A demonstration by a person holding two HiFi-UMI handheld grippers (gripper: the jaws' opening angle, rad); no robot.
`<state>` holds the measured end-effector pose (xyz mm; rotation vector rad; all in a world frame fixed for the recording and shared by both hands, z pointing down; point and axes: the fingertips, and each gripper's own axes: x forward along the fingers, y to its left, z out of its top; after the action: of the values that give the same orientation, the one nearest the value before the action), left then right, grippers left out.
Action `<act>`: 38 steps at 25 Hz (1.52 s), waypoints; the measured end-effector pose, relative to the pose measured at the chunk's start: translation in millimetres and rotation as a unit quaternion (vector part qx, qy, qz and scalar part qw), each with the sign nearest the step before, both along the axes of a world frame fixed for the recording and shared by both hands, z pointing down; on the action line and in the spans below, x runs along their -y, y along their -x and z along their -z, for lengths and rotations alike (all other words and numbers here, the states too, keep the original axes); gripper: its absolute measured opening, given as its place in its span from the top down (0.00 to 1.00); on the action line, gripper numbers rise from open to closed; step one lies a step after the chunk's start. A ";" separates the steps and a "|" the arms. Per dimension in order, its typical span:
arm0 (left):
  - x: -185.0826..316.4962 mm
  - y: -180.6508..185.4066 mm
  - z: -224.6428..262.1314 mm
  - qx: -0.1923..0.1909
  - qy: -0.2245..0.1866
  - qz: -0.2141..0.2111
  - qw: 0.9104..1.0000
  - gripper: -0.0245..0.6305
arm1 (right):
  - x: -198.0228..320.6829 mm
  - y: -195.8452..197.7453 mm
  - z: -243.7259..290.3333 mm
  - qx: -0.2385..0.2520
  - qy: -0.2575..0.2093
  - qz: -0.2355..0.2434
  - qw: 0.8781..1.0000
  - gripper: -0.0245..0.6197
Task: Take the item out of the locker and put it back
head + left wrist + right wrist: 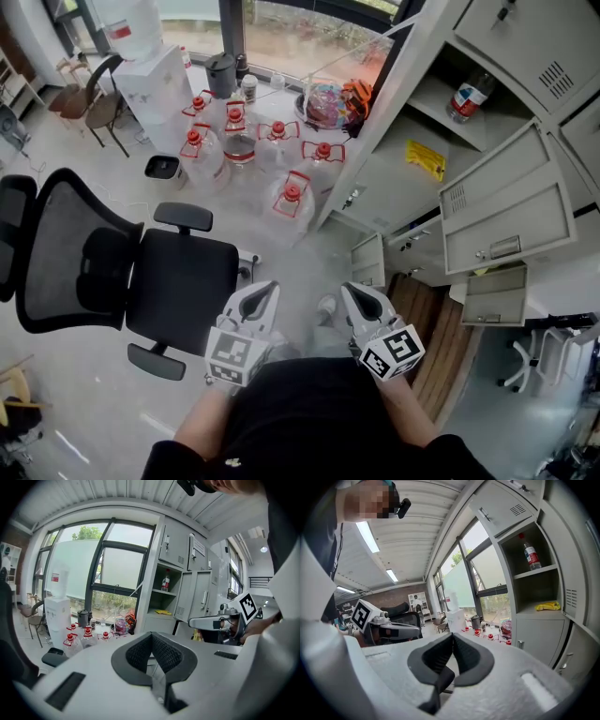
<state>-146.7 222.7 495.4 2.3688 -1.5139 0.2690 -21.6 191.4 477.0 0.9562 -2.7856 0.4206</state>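
The left gripper [265, 289] and right gripper [353, 292] show ribbed black jaws pressed together, empty; boxy grey metal locker [525, 47] at two o'clock.

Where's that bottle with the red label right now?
In the head view, the bottle stands at upper right, inside an open locker compartment, one shelf above the yellow item.

Upper locker shelf [431, 103] holds a bottle [466, 98] — lower shelf [386, 185], a yellow item [425, 157]
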 end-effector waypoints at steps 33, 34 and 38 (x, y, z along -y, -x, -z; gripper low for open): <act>203.5 -77.0 16.6 0.043 -0.005 0.047 0.998 0.94 | 263.2 -92.9 49.5 0.025 -0.074 -0.039 0.996 0.96; 207.8 -79.5 17.5 0.043 -0.006 0.050 0.998 0.94 | 269.7 -97.3 52.5 0.026 -0.077 -0.044 0.996 0.96; 223.0 -88.1 19.2 0.041 -0.009 0.058 0.997 0.94 | 292.4 -110.3 62.2 0.029 -0.087 -0.056 0.994 0.90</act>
<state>-58.6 -0.3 476.2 2.2977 -1.6917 0.3307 88.7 -101.0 414.8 1.1602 -2.8682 0.2266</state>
